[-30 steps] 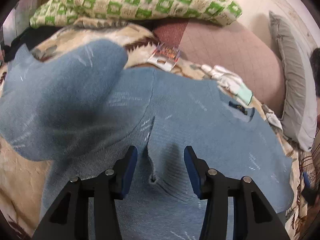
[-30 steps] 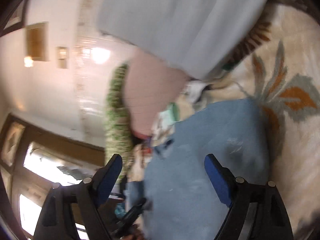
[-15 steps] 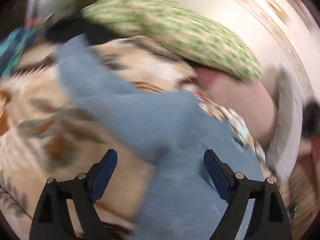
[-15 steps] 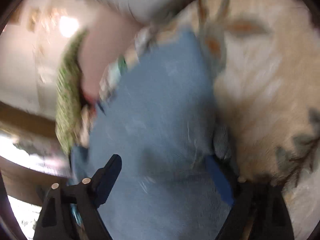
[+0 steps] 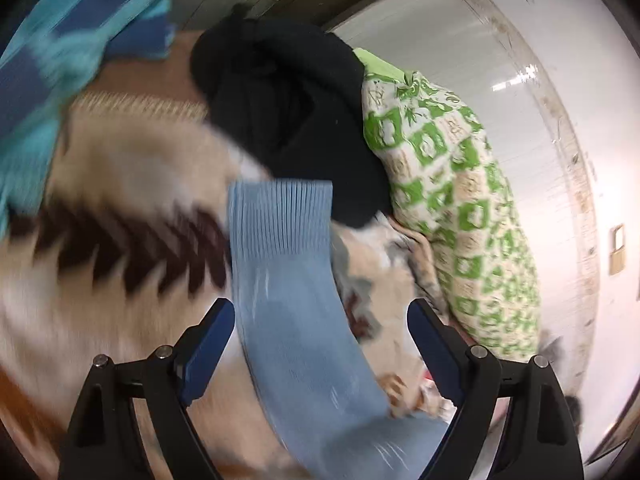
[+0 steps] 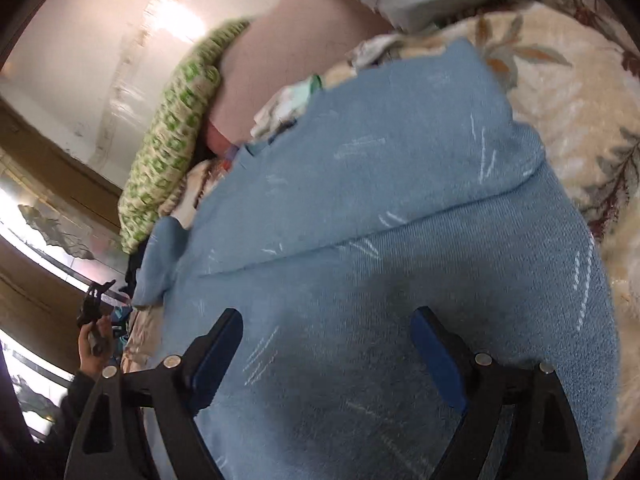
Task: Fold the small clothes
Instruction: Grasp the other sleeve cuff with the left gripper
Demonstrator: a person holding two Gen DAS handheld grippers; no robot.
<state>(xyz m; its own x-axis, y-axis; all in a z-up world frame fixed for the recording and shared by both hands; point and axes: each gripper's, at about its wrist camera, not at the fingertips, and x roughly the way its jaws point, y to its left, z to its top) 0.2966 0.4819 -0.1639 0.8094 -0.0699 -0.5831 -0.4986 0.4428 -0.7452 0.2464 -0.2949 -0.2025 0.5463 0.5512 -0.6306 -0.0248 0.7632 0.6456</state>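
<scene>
A: Where is the blue sweater (image 6: 400, 240) located?

B: Spread on the patterned blanket (image 5: 120, 200); its sleeve (image 5: 288, 280) lies between the left gripper's (image 5: 320, 344) parted fingers. The right gripper (image 6: 328, 352) is likewise spread, empty.

A: Risk?

B: The sleeve cuff (image 5: 280, 208) may be missed and the fold skewed if closure is mistimed.

No readable text, labels, brands or numbers in either view

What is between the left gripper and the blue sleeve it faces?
Nothing visible. The left gripper is open and the sleeve of the blue sweater runs straight out between its fingers over the blanket. The black garment lies beyond the cuff.
</scene>
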